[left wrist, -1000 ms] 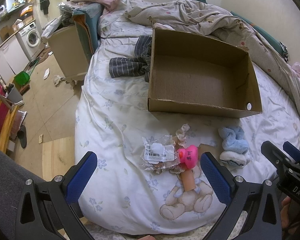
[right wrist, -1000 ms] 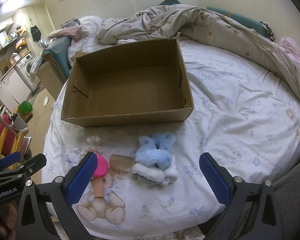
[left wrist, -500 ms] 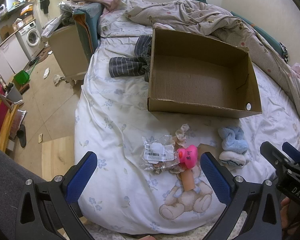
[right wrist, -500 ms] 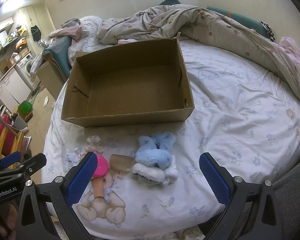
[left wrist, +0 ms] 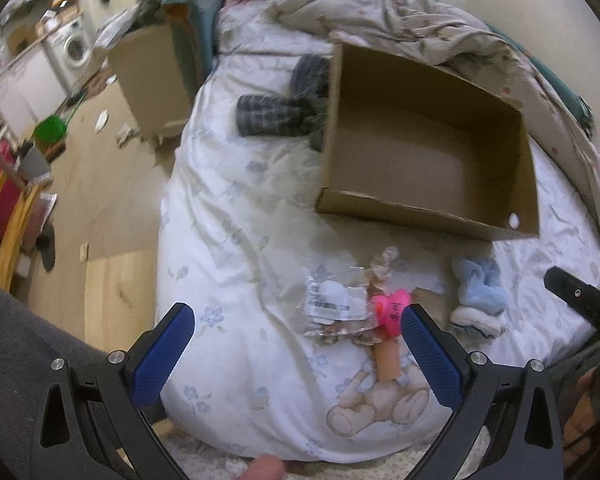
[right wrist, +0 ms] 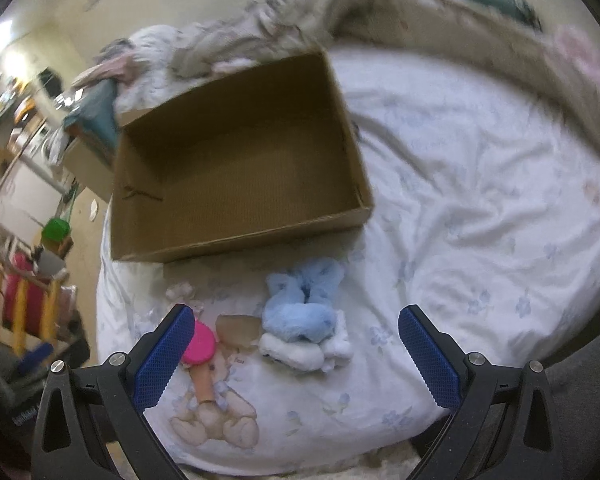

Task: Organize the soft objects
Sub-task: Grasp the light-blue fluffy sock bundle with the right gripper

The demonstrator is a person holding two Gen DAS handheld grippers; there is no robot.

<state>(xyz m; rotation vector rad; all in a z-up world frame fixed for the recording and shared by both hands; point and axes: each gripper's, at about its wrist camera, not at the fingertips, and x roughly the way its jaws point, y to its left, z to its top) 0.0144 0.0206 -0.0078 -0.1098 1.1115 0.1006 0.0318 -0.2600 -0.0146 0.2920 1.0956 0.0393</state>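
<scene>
Right hand-held gripper [right wrist: 292, 356] agape | pink toy [right wrist: 198, 346] half hidden | bedding [right wrist: 460, 20] blurred

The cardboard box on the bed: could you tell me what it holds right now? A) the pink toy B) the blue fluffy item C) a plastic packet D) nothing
D: the cardboard box shows only its bare floor, while the blue fluffy item lies on the bedsheet in front of it.
</scene>
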